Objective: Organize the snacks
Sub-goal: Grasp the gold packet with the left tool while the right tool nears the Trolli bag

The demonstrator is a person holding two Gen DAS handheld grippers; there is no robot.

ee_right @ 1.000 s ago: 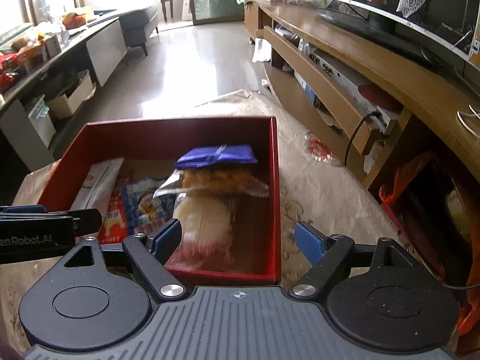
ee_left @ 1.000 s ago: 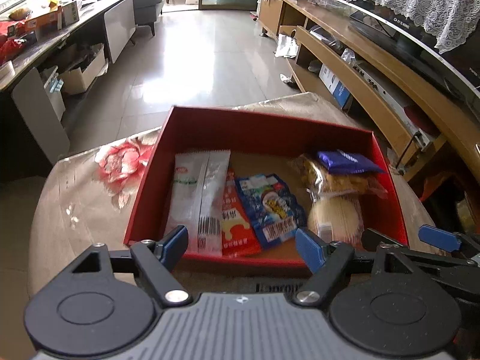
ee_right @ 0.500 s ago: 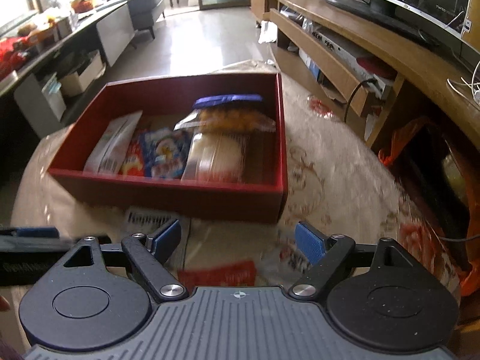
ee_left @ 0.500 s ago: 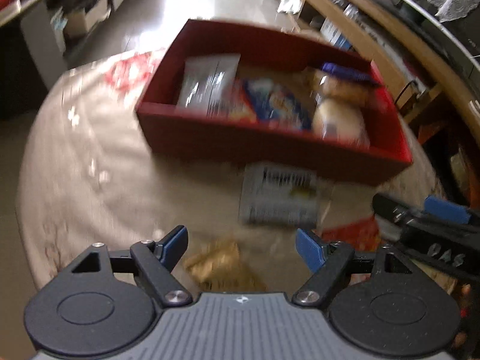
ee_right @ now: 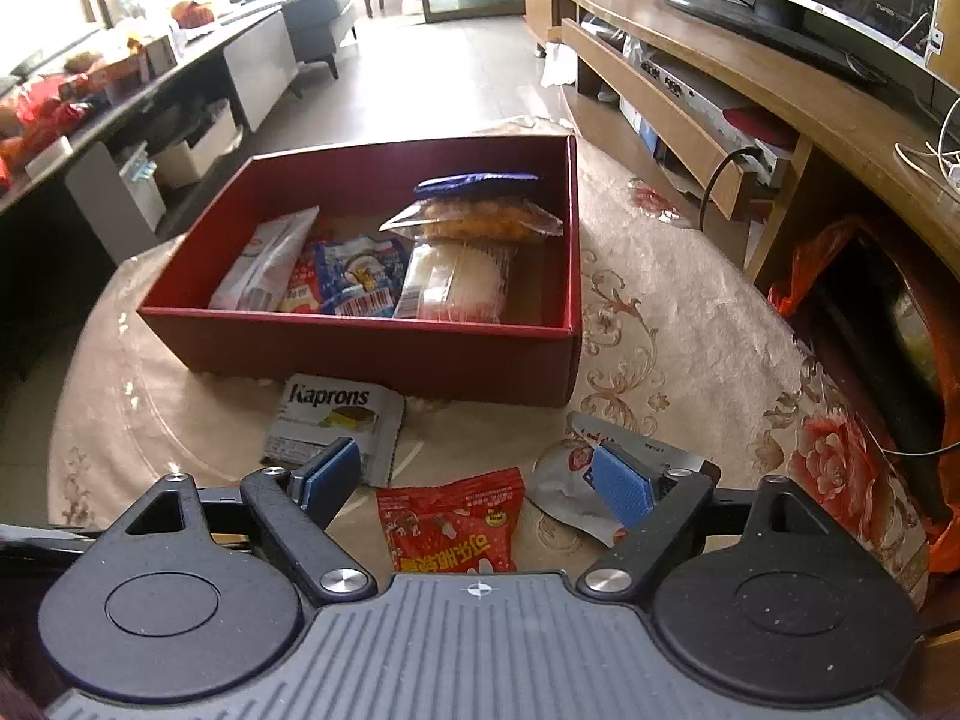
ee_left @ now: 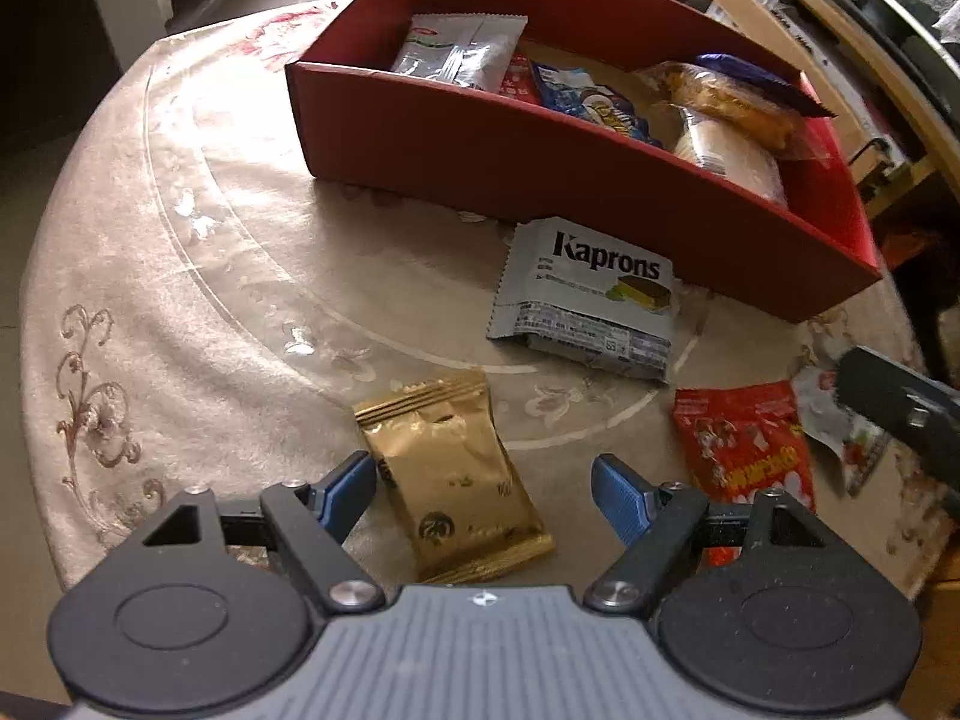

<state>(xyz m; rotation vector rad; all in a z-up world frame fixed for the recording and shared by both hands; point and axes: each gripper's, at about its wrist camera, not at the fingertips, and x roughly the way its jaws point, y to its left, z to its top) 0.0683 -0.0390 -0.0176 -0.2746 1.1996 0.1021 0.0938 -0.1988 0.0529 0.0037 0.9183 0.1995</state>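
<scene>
A red box (ee_left: 540, 156) (ee_right: 384, 354) on the round table holds several snack packets. In front of it lie a grey Kaprons packet (ee_left: 585, 294) (ee_right: 336, 420), a gold packet (ee_left: 456, 474), a red packet (ee_left: 744, 444) (ee_right: 453, 519) and a white packet (ee_left: 840, 420) (ee_right: 576, 480). My left gripper (ee_left: 483, 489) is open, empty, its fingers astride the gold packet. My right gripper (ee_right: 474, 477) is open, empty, above the red packet; it shows at the right edge of the left wrist view (ee_left: 900, 414).
The table (ee_left: 180, 276) has a beige floral cloth and a round edge. A wooden TV bench (ee_right: 750, 96) runs along the right. An orange bag (ee_right: 810, 264) sits beside the table at right. A counter with clutter (ee_right: 90, 96) stands at left.
Both grippers have pulled back from over the red box toward the table's near side, so the loose packets in front of the box have come into view. Both stayed open.
</scene>
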